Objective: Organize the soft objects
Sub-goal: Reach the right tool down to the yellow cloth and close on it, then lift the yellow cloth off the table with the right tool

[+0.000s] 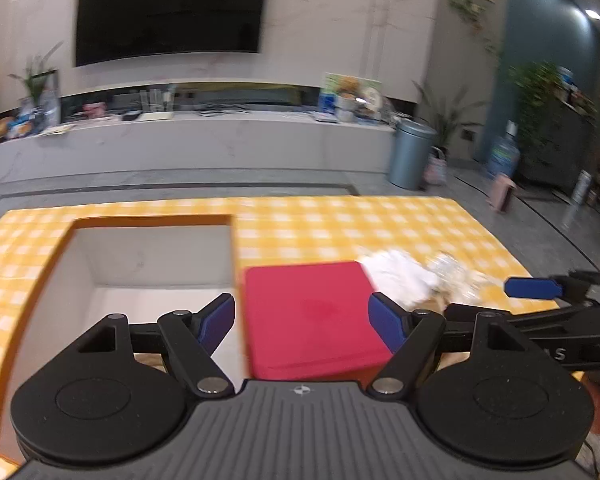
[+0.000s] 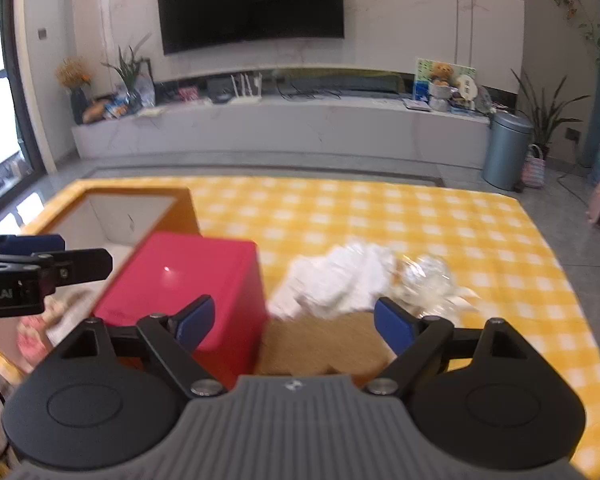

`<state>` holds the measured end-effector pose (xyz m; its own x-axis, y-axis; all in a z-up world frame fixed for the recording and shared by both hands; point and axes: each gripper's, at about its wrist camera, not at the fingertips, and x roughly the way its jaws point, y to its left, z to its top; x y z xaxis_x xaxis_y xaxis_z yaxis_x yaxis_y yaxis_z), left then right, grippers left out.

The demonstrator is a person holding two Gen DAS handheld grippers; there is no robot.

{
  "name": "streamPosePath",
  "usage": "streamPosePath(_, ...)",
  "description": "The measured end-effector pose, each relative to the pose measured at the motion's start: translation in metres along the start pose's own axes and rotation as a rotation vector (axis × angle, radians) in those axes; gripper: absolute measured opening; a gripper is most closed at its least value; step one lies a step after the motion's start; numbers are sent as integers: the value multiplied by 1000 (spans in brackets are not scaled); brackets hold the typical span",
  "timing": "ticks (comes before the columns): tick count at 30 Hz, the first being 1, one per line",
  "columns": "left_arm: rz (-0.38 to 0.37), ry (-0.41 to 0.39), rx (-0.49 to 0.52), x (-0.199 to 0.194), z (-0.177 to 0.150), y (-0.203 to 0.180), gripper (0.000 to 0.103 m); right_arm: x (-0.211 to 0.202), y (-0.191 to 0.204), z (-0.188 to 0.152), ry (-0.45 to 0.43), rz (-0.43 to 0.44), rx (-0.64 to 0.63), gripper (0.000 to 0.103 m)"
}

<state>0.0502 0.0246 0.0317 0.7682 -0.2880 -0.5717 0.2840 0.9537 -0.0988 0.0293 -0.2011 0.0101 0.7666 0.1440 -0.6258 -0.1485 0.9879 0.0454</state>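
Barely started tbh. Both my left jaws (image 1: 302, 316) and right jaws (image 2: 294, 320) are wide open, holding nothing. White soft pile (image 2: 336, 280) still sits on the table (image 2: 460, 216) beside the red box (image 2: 196, 280); the bin (image 1: 148, 256) looks nearly empty.

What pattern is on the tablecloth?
Yellow-and-white checks on the tablecloth, clearest in the right wrist view.

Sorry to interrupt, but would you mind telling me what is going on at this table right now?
A person is tidying soft things with handheld tongs, one in each hand. Both the left tongs and the right tongs are open and hold nothing. A red box stands beside an open orange bin on the yellow checked tablecloth. A crumpled white cloth and clear plastic wrap lie loose.
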Motion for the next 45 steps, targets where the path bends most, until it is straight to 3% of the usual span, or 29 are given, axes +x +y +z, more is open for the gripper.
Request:
streamPosePath(6, -61, 31, 91, 3, -9, -32, 89, -9, -24, -13, 120, -80, -15, 90)
streamPosePath(10, -83, 73, 148, 12, -16, -45, 89, 6, -38, -28, 305, -52, -21, 92)
streamPosePath(14, -92, 108, 162, 20, -24, -50, 89, 38, -52, -49, 505, -50, 71, 92)
streamPosePath(19, -110, 138, 201, 25, -31, -56, 89, 69, -57, -72, 653, -147, 131, 92)
streamPosePath(30, -120, 131, 215, 25, -33, -59, 89, 89, -44, -96, 727, -157, 112, 92)
streamPosePath(37, -111, 132, 187, 25, -30, -53, 89, 85, -44, -104, 703, -123, 116, 89)
streamPosePath(40, -111, 131, 185, 25, -31, -54, 89, 79, -42, -104, 678, -118, 102, 76)
streamPosePath(45, -115, 122, 193, 23, -31, -54, 89, 70, -50, -102, 650, -117, 86, 43)
